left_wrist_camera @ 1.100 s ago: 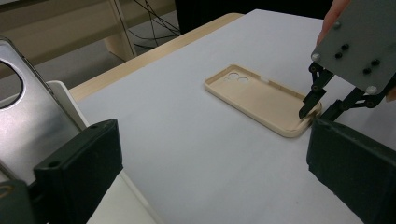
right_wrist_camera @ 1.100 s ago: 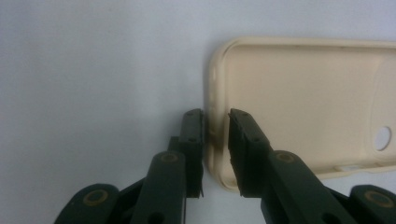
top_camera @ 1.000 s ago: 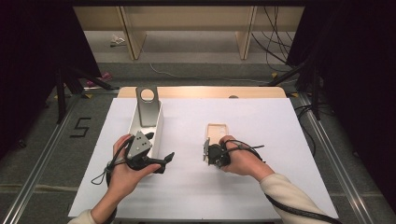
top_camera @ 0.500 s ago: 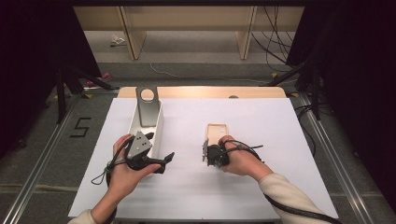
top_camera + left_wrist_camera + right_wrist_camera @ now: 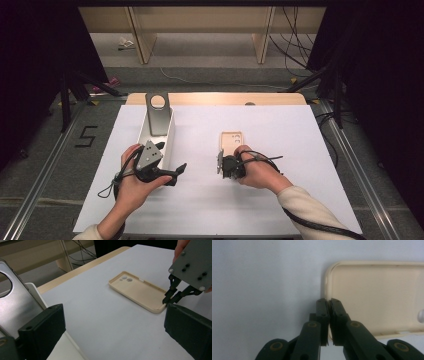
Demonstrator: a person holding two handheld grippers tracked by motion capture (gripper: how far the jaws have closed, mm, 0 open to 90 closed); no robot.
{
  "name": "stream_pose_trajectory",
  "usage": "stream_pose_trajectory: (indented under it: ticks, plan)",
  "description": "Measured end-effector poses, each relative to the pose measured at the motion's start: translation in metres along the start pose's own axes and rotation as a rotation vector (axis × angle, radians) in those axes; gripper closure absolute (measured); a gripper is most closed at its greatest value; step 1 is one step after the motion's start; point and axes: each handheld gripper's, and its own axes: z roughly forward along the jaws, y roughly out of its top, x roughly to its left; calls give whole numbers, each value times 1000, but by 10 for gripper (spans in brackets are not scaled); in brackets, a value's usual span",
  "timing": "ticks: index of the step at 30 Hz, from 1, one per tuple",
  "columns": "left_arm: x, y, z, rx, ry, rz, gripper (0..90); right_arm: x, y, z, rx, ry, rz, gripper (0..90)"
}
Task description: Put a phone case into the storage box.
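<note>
While the left gripper (image 5: 177, 172) gapes wide over bare table, the right gripper (image 5: 328, 301) has just pinched the phone case's (image 5: 374, 295) rim.

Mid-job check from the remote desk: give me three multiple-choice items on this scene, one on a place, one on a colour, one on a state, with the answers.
1. Where does the phone case lie?
A. flat on the white sheet, to the right of the white tray
B. inside the tray
C. on the floor

2. What colour is the phone case?
A. black
B. cream
C. red

3. How do the right gripper fingers stand?
A. wide apart above the case
B. closed on the edge of the case's near end
C. closed on the grey plate in the tray

Answers:
1 A: the high view shows the case on the sheet, apart from the tray.
2 B: it looks pale cream in the left gripper view and the right gripper view.
3 B: the right gripper view shows the fingers pinched together on the case's rim; they have just been closing.
</note>
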Motion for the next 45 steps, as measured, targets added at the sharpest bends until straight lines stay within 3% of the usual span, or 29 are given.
stream_pose_trajectory:
  ticks: [14,20,32,40,45]
  plan:
    - [0,0,0,-1,4,1,29,2,-7,-9,-51,-23,-8,885]
    - [-1,0,0,-1,2,0,32,4,-13,-16,-109,-26,6,885]
    - [-1,1,0,-1,8,-2,52,11,-34,-26,-314,-57,43,885]
    - [-2,2,2,-1,10,-16,71,18,-49,-27,-444,-21,88,885]
    - [-3,4,3,0,-2,-24,87,22,-52,-31,-481,-8,96,885]
